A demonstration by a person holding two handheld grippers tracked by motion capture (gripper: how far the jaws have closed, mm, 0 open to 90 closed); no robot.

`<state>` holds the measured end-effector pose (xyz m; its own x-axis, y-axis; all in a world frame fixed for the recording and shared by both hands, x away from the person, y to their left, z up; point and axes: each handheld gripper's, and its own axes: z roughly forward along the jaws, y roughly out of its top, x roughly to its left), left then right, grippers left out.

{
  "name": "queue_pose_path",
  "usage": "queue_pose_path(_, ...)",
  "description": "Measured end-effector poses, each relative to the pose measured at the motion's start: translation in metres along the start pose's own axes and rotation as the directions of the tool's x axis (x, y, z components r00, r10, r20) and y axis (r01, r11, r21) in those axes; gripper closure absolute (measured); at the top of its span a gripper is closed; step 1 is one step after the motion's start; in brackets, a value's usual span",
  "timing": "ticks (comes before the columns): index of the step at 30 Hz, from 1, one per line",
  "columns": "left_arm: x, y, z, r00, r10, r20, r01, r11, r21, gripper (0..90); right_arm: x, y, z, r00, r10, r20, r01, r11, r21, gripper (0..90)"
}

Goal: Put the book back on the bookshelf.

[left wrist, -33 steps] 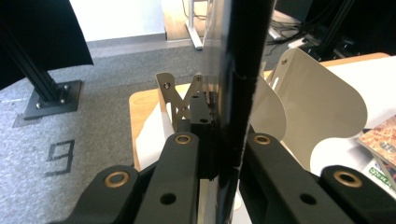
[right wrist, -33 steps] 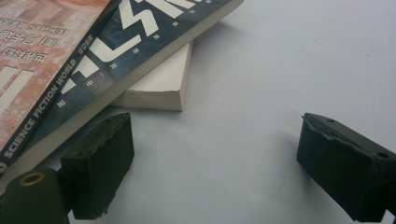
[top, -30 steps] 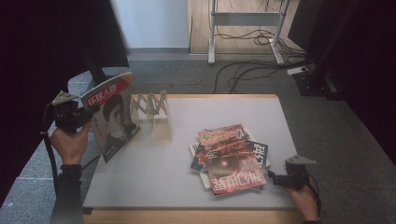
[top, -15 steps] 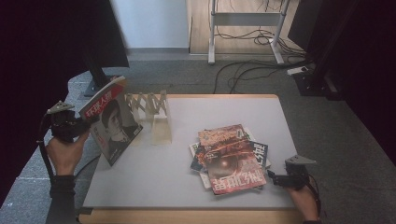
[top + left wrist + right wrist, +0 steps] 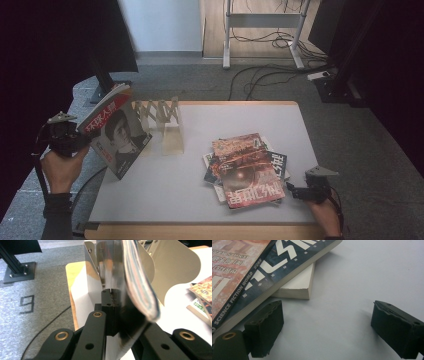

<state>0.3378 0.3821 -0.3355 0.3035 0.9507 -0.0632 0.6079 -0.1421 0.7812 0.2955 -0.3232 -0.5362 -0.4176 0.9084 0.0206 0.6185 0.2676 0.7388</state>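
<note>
Magazine (image 5: 117,132) clamped in left gripper (image 5: 117,315) jaws, held tilted at counter (image 5: 165,195) left edge beside folding rack (image 5: 162,120); right gripper (image 5: 324,325) jaws wide apart, empty, just beside magazine pile (image 5: 245,167).

White table (image 5: 150,200): beige file rack (image 5: 162,122), magazine pile (image 5: 245,167)

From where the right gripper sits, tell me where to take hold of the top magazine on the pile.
Take the top magazine by its near right corner, coming in level from the right, where the right gripper waits with fingers open. That corner seems to jut past the pile beneath, so one finger could likely slide under. It lies flat, so a grip from above would probably find nothing to pinch.
</note>
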Motion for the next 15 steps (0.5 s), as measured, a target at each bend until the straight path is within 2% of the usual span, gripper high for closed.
queue_pose_path(2,0.0,-0.001,0.0,1.0,-0.007,0.003,0.007,0.9999,-0.01,87.1,0.0,0.0,0.0,1.0,0.0,0.0,0.0,1.0,0.0,10.2)
queue_pose_path(3,0.002,-0.002,0.0,0.9995,-0.031,0.011,0.031,0.9989,-0.034,87.2,0.0,0.0,0.0,1.0,0.0,0.0,0.0,1.0,0.0,10.2)
queue_pose_path(8,0.005,0.002,0.0,0.9979,-0.054,0.035,0.057,0.9951,-0.081,87.4,0.0,0.0,0.0,1.0,0.0,0.0,0.0,1.0,0.0,10.2)
queue_pose_path(12,0.001,0.006,0.003,0.9983,-0.048,0.032,0.051,0.9942,-0.094,87.4,0.0,0.0,0.0,1.0,0.0,0.0,0.0,1.0,0.0,10.2)
queue_pose_path(15,-0.003,0.009,0.012,0.999,-0.042,0.014,0.044,0.9933,-0.107,87.3,0.0,0.0,0.0,1.0,0.0,0.0,0.0,1.0,0.0,10.2)
